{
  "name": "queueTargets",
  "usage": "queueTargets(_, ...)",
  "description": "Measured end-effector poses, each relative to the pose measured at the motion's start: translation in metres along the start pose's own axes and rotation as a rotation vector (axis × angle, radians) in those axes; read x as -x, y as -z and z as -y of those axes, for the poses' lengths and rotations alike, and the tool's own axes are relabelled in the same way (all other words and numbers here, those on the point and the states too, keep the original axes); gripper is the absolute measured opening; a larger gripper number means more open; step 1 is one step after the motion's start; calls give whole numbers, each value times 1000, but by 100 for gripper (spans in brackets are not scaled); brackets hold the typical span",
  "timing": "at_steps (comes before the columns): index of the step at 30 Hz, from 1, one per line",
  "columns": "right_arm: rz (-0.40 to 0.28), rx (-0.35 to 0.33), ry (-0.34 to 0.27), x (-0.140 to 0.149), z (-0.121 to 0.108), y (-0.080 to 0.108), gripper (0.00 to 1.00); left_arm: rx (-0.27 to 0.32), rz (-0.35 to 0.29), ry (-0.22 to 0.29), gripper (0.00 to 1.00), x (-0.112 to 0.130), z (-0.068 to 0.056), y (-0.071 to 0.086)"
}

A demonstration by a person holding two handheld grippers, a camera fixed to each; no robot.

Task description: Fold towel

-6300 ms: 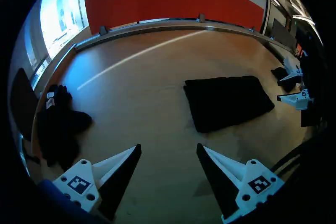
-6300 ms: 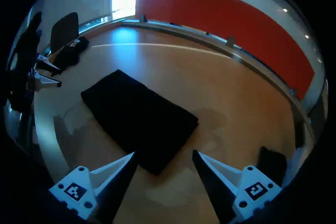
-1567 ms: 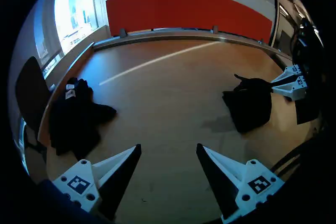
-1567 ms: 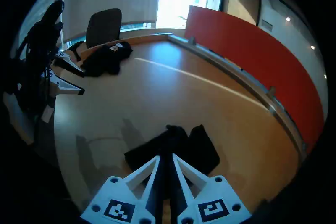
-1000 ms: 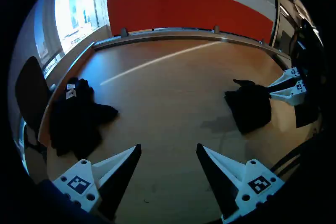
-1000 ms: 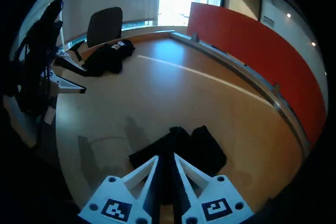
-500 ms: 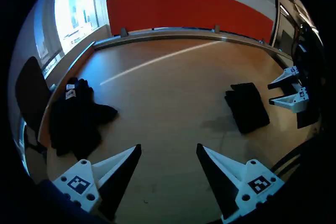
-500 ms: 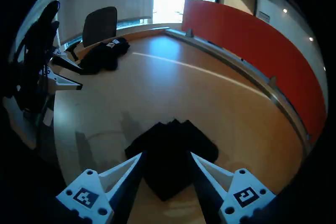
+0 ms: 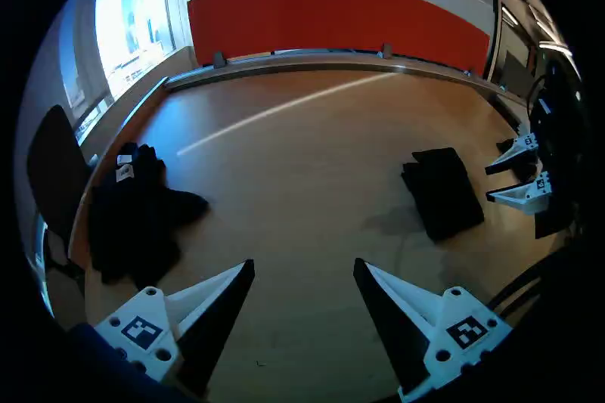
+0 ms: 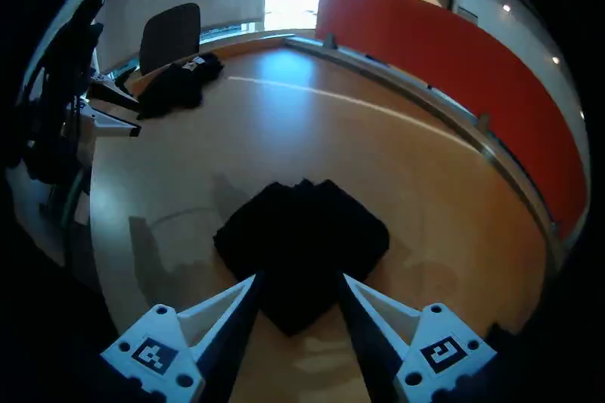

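A black towel [image 10: 302,240] lies folded in a compact stack on the wooden table [image 10: 318,131]. My right gripper [image 10: 299,282] stands open at the stack's near edge, one finger on either side of its corner, holding nothing. In the left gripper view the same towel [image 9: 442,191] rests at the right, with the right gripper [image 9: 490,184] open just beyond it. My left gripper [image 9: 302,274] is open over bare table, well away from the towel; in the right gripper view the left gripper [image 10: 138,119] sits at the far left.
A loose pile of dark cloth [image 9: 132,206] lies at the table's left side, near a black chair [image 9: 49,168]. A red partition [image 9: 340,17] runs along the table's far edge. The same pile [image 10: 178,82] appears far off in the right gripper view.
My right gripper, shut on a raised part of the towel a second ago, has opened and let it go. The towel now lies flat and folded. The left gripper stayed put.
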State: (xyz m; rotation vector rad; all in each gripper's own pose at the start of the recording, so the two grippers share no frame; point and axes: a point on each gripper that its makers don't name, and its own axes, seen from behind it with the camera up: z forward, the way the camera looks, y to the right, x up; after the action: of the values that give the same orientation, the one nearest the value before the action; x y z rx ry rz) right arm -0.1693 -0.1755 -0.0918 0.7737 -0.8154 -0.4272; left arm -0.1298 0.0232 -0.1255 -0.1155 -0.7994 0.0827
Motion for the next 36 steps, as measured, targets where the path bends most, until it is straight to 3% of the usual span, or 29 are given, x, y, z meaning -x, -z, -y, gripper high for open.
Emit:
queueTargets(25,121,-5,-37,72,3,-16,70,3,1,-6,98,1,-5,0)
queueTargets(36,142,-16,-35,78,7,-20,57,5,1,-5,97,1,-6,-1)
